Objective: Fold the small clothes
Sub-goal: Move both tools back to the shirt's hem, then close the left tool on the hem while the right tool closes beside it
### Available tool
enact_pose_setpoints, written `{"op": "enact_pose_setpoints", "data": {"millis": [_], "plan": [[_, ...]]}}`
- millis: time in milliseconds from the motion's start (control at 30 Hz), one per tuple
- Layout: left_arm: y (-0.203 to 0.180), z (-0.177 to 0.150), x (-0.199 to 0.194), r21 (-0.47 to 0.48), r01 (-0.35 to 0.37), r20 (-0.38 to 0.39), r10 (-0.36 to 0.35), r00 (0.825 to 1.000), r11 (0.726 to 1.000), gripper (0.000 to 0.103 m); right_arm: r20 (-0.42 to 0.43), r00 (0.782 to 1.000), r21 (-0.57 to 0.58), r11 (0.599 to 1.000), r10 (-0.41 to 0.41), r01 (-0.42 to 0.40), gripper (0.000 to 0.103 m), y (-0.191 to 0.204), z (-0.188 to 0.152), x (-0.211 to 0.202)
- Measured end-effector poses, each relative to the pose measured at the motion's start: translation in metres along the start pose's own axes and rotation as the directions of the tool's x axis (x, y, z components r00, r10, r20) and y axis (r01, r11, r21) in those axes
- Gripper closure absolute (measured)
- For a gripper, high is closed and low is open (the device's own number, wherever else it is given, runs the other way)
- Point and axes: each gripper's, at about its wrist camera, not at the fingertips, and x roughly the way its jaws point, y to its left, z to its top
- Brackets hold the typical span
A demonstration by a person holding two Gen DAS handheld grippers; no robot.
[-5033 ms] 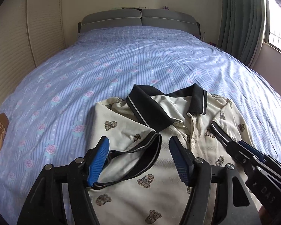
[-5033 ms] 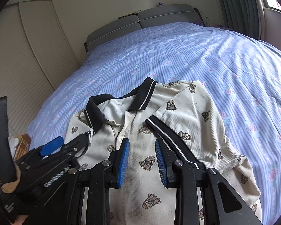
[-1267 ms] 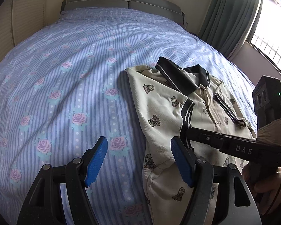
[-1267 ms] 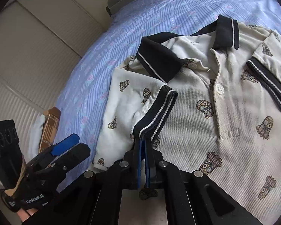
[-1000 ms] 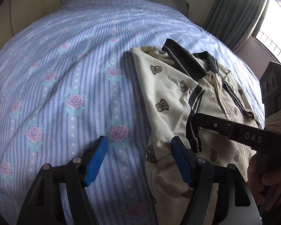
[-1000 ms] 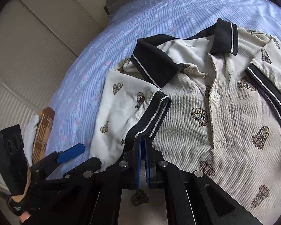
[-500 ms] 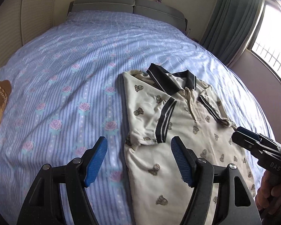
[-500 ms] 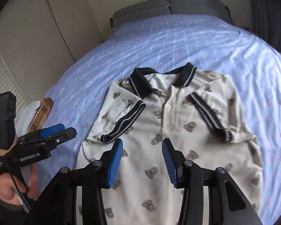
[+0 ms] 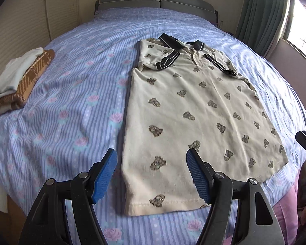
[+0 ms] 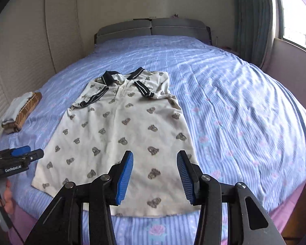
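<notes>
Right wrist view is showing the polo shirt (image 10: 120,134) lying flat, face up, on the bed (image 10: 244,112), both sleeves folded inward. It is looking light, limp and prone to creasing; the near hem corners are appearing the best pinch points. Left gripper (image 9: 151,172) and right gripper (image 10: 154,176) are hovering released, gripping nothing

polo shirt (image 9: 193,110) | cream, dark collar | flat, sleeves folded in | on bed
</notes>
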Motion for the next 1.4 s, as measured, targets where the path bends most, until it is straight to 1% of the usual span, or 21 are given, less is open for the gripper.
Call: {"op": "enact_pose_setpoints", "data": {"millis": [100, 200, 300, 400, 500, 600, 700, 900, 967, 1033, 1067, 1167, 1333, 1400], "plan": [[0.000, -0.017, -0.004, -0.048, -0.003, 0.000, 0.003, 1.000, 0.999, 0.033, -0.021, 1.000, 0.050, 0.999, -0.020, 0.021, 0.057, -0.016, -0.019, -0.003], [-0.001, -0.028, -0.007, -0.052, -0.019, 0.011, 0.020, 1.000, 0.998, 0.033, -0.061, 0.997, 0.095, 0.994, -0.041, 0.047, 0.057, -0.032, -0.032, 0.001], [0.000, -0.035, -0.007, -0.075, -0.030, 0.012, 0.031, 0.999, 0.997, 0.034, -0.095, 0.995, 0.153, 0.987, -0.043, 0.057, 0.057, -0.047, -0.040, 0.006], [0.004, -0.042, -0.009, -0.104, -0.039, 0.022, 0.041, 0.999, 0.994, 0.034, -0.121, 0.990, 0.156, 0.983, -0.074, 0.092, 0.057, -0.052, -0.043, 0.014], [0.006, -0.047, -0.005, -0.095, -0.044, 0.012, 0.045, 0.999, 0.994, 0.034, -0.142, 0.985, 0.149, 0.982, -0.098, 0.119, 0.057, -0.055, -0.047, 0.020], [0.010, -0.051, 0.000, -0.117, -0.043, -0.005, 0.043, 0.999, 0.992, 0.034, -0.162, 0.982, 0.162, 0.979, -0.097, 0.123, 0.057, -0.059, -0.049, 0.026], [0.011, -0.055, -0.001, -0.136, -0.062, 0.007, 0.064, 0.998, 0.989, 0.034, -0.181, 0.979, 0.180, 0.976, -0.091, 0.124, 0.057, -0.062, -0.052, 0.031], [0.015, -0.059, 0.006, -0.162, -0.050, -0.019, 0.047, 0.999, 0.986, 0.035, -0.203, 0.976, 0.200, 0.972, -0.080, 0.122, 0.057, -0.064, -0.056, 0.038], [0.016, -0.060, 0.009, -0.167, -0.044, -0.030, 0.039, 0.999, 0.985, 0.037, -0.213, 0.974, 0.212, 0.970, -0.075, 0.121, 0.057, -0.066, -0.057, 0.040], [0.017, -0.060, 0.012, -0.167, -0.040, -0.042, 0.033, 0.999, 0.985, 0.044, -0.230, 0.971, 0.219, 0.968, -0.068, 0.120, 0.057, -0.068, -0.058, 0.044], [0.016, -0.061, 0.013, -0.167, -0.039, -0.046, 0.031, 0.998, 0.985, 0.046, -0.237, 0.969, 0.221, 0.968, -0.066, 0.120, 0.057, -0.068, -0.059, 0.046], [0.017, -0.062, 0.013, -0.172, -0.040, -0.048, 0.032, 0.998, 0.984, 0.047, -0.256, 0.965, 0.226, 0.967, -0.056, 0.116, 0.057, -0.069, -0.060, 0.050], [0.019, -0.064, 0.011, -0.184, -0.070, -0.055, 0.061, 0.997, 0.980, 0.048, -0.273, 0.961, 0.261, 0.958, -0.044, 0.119, 0.057, -0.076, -0.063, 0.054], [0.020, -0.065, 0.010, -0.190, -0.069, -0.056, 0.059, 0.997, 0.979, 0.048, -0.277, 0.960, 0.259, 0.958, -0.046, 0.120, 0.057, -0.075, -0.064, 0.055]]}}
